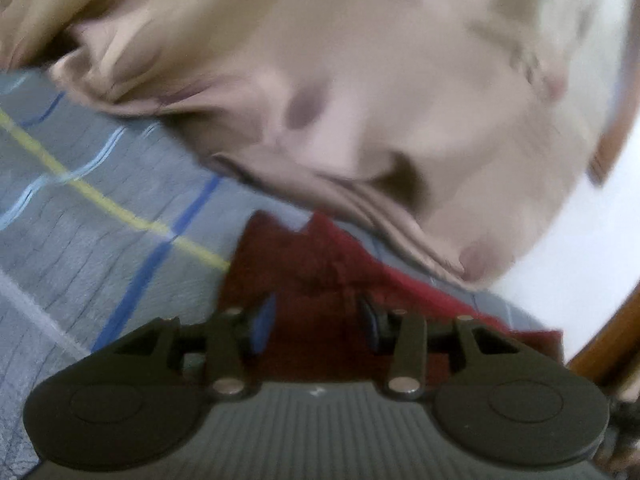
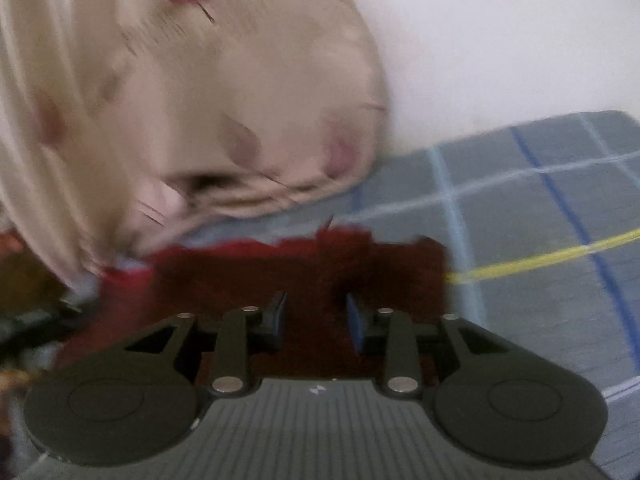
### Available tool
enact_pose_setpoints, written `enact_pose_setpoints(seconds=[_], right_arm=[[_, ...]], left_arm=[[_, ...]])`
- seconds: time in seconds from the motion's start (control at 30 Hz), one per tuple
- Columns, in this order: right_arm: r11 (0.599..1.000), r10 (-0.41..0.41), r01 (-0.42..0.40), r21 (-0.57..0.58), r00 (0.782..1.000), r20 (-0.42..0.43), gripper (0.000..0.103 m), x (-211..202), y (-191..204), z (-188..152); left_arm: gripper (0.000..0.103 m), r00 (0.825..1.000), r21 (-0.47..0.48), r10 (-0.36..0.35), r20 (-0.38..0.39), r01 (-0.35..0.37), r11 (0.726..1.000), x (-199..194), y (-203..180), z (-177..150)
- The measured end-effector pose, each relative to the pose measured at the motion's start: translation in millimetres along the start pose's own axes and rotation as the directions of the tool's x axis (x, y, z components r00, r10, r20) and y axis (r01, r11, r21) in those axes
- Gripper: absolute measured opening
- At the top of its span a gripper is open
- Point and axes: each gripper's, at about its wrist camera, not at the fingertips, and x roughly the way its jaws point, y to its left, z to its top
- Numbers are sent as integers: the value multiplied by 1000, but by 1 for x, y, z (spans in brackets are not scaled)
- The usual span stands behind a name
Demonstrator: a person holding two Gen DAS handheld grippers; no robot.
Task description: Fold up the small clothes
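A small dark red garment [image 1: 316, 280] lies on a grey checked cloth [image 1: 100, 208]. In the left wrist view my left gripper [image 1: 318, 322] is open, with its fingers standing apart just above the red fabric. In the right wrist view the same red garment [image 2: 304, 272] lies under my right gripper [image 2: 318, 322], which is also open with fabric showing between its blue pads [image 2: 356, 326]. Neither gripper holds the fabric. Both views are blurred by motion.
A large beige garment [image 1: 360, 80] with faint pink spots is heaped just beyond the red one; it also shows in the right wrist view [image 2: 180, 92]. A white surface [image 2: 500, 40] lies past the checked cloth [image 2: 540, 208]. A brown wooden edge [image 1: 608, 340] runs at the right.
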Motion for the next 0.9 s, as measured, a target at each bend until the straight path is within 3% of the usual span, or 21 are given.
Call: enact_pose_setpoints(seconds=[0.03,0.13,0.2,0.3,0.4,0.57,0.7,0.73,0.77,0.8,0.83,0.87,0.9], right_arm=[[999,-45,45,-4,999,-24,41,6,-6,-1],[998,-17,18,59,1000,-17,43,5,-21,-4],[996,-52,51,75,999,12,45,-4,-20,-4],[989,-32,18,147,995,92,48,-26,-19,-7],[993,58,-71,91,989,135,48,-50,-1,-17],[978,188,-185,-97,982,19,47,-83,30,-60],[926,-27,-14,-376,994,-102,38,-91,43,-98],[927,-29,-7,-375,995,-90,35,-98,39,-99],[932,-53,16,-362,994,-91,20,-101,37,-96],[924,-112,76,-375,991,-76,19,-103,35,-93],[912,-178,145,-383,983,-52,31,-106,31,-89],[943,-147,124,-308,988,-52,31,-112,21,-83],[983,-56,46,-178,997,-55,32,-122,6,-76]], left_arm=[[44,1000,1,-1,-4,1,1000,2,0,1],[44,999,71,33,-7,-32,997,4,-11,1],[44,1000,58,27,3,-27,998,1,-9,-1],[44,1000,5,5,17,-5,1000,2,-2,-2],[44,1000,8,2,12,-2,1000,1,-3,-1],[44,1000,-1,-10,5,10,1000,0,1,0],[44,1000,-20,-29,0,29,999,0,5,1],[44,999,-34,-34,1,34,999,0,7,2],[44,999,-52,-41,0,41,998,0,10,2],[44,999,-62,-46,0,45,997,1,11,2],[44,999,-64,-51,-1,51,997,1,12,3],[44,999,-64,-53,-2,52,997,1,11,3],[44,999,-64,-53,-1,53,997,0,11,3]])
